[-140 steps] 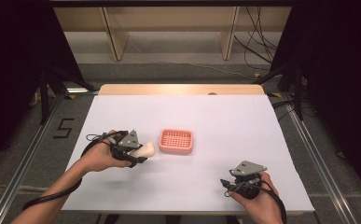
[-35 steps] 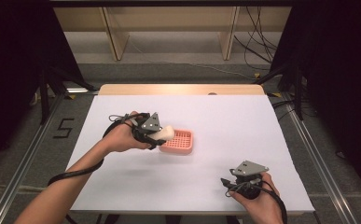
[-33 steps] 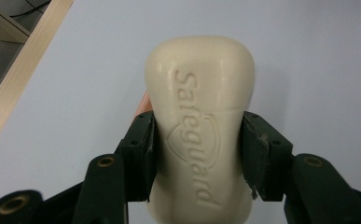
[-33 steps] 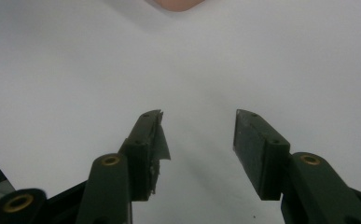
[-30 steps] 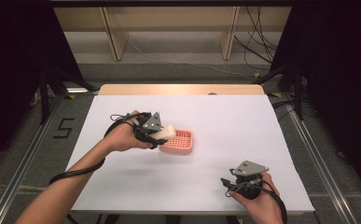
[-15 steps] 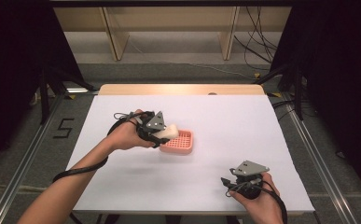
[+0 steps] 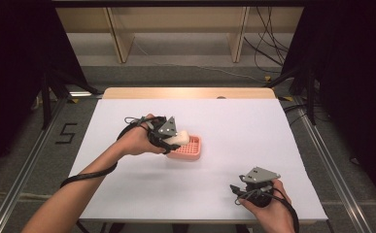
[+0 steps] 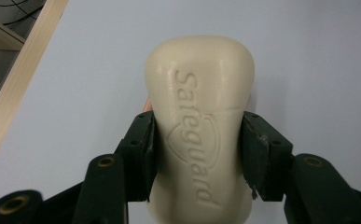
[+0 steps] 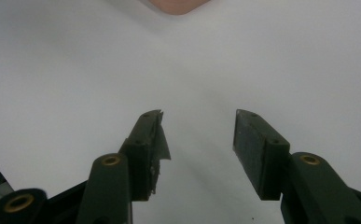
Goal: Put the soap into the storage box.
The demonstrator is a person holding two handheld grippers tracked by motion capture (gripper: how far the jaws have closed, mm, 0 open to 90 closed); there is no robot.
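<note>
A cream bar of soap (image 8: 199,126) stamped with a brand name sits clamped between the black jaws of my left gripper (image 8: 197,149). From above, that left gripper (image 7: 173,141) holds the soap (image 7: 181,138) over the left end of a pink slotted soap dish (image 7: 190,149) on the white table. Whether the soap touches the dish I cannot tell. My right gripper (image 7: 239,191) rests near the table's front right edge; in its own view the right gripper (image 9: 197,144) stands open with bare table between its jaws, and a pink corner of the dish (image 9: 176,5) lies at the top.
A white sheet (image 7: 253,136) covers the table, with a wooden strip (image 7: 190,93) along its far edge. Cables trail from both grippers. Shelving legs and floor cables lie beyond the table. Metal rails run along both sides.
My left gripper has carried the soap a little right and toward the table's near side, from the dish's far left rim to over its left end. The right gripper has stayed put.
</note>
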